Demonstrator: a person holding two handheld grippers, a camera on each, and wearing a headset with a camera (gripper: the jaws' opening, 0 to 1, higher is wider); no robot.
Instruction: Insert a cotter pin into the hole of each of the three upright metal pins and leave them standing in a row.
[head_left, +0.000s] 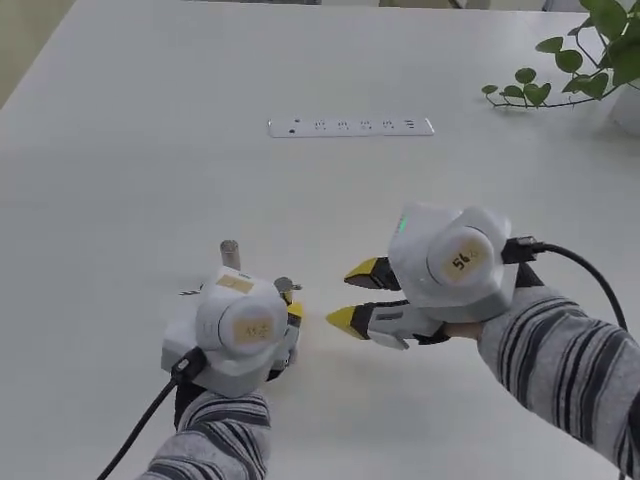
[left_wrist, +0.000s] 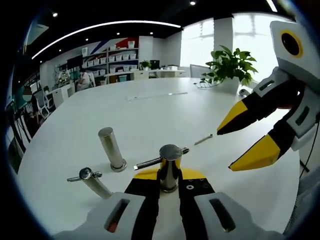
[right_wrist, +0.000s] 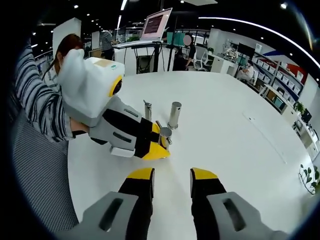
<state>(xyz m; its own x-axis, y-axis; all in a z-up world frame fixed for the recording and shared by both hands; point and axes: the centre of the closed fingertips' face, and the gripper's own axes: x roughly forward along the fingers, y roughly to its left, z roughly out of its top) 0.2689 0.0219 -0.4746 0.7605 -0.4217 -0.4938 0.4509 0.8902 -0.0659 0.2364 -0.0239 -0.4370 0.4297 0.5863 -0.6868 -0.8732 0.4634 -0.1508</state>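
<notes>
Left tool (left_wrist: 170, 176) clamps a silver upright metal pin (left_wrist: 170, 155) — best held steady while the open, empty right tool (left_wrist: 226, 150) fetches the thin loose cotter pin (left_wrist: 202, 139) nearby.

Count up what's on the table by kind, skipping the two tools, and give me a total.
Metal pins: 3
Cotter pins: 3
Power strip: 1
Plant: 1
Total: 8
</notes>
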